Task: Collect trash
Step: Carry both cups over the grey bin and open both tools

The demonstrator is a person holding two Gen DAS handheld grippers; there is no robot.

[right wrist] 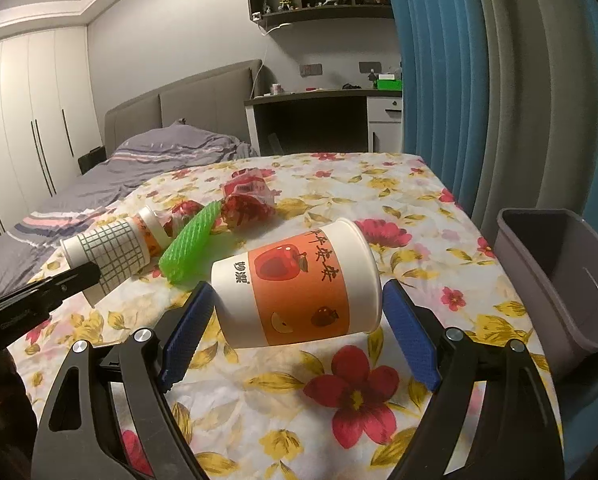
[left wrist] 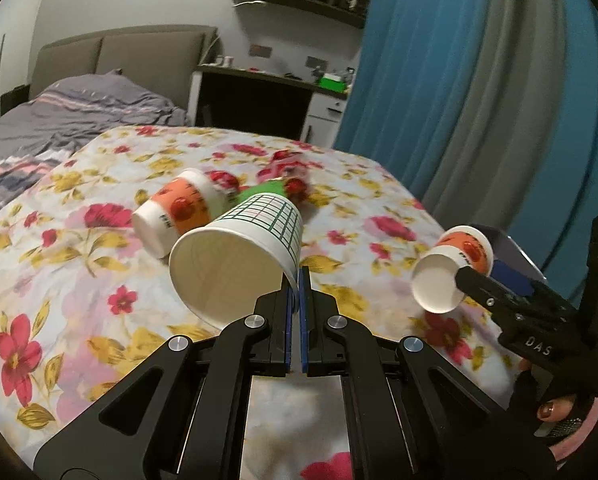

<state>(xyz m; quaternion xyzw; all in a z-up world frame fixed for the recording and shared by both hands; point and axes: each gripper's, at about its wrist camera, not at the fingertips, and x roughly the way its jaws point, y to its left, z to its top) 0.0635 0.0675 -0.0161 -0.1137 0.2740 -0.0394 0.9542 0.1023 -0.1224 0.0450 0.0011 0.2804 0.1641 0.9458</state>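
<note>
- Left gripper (left wrist: 298, 280): jaws clenched on the rim of the grid cup (left wrist: 239, 256), cup held above the bed (left wrist: 79, 272), mouth toward camera.
- Right gripper (right wrist: 297, 308): jaws spread, apple cup (right wrist: 299, 284) between the pads, on its side; contact unclear.
- Second apple cup (left wrist: 175, 212) lies just behind the grid cup, by the green netting (right wrist: 191, 244) and red wrappers (right wrist: 247, 196).
- Grey bin (right wrist: 559, 280) right, at bed edge; floral sheet near side open.

A home bedroom: bed (right wrist: 147, 168) at left, wardrobe (right wrist: 23, 120) far left, desk (right wrist: 311, 116) centre, curtain (right wrist: 479, 80) right.
</note>
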